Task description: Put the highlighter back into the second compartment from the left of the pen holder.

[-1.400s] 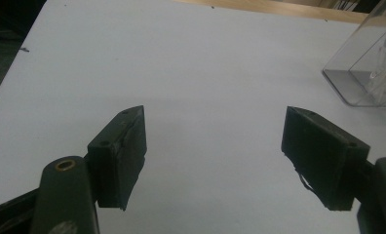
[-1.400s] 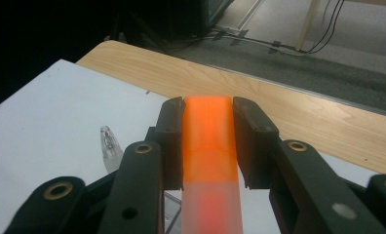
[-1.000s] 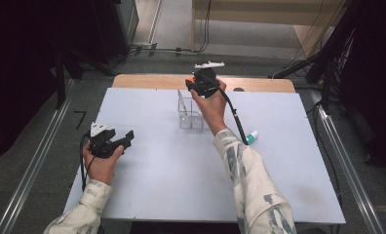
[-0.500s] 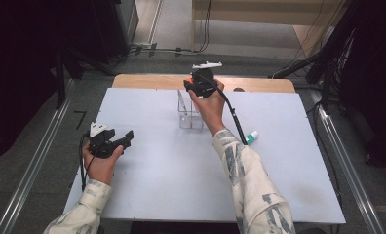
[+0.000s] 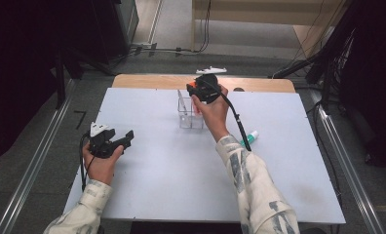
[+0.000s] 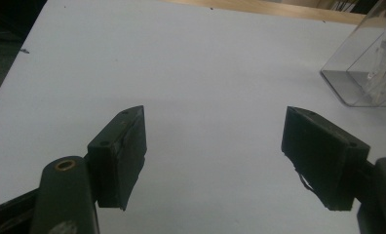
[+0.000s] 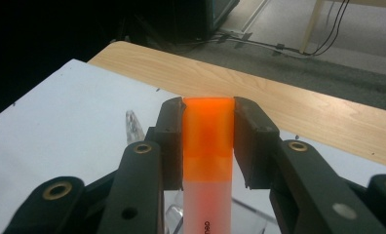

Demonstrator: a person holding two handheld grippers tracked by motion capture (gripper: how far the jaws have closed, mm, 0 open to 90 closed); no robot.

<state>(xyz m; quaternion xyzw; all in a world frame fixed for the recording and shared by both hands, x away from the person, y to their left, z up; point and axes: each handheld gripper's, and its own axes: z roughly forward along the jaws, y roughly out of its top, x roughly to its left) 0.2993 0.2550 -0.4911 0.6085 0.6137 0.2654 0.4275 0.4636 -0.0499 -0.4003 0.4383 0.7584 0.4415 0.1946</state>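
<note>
Holding the orange marker (image 7: pixel 208 146) above the clear box (image 5: pixel 190 113), the right gripper (image 7: pixel 208 109) hasn't dropped it; the left gripper (image 6: pixel 215 146) waits wide, empty.

My high view looks down and forward over the white table (image 5: pixel 147 195); both gripper views sit low and close, sharing its clear box (image 6: pixel 371 73).

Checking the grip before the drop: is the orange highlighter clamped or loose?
Clamped. In the right gripper view both jaws of the right hand-held gripper press flat against the orange highlighter, with no gap showing.
</note>
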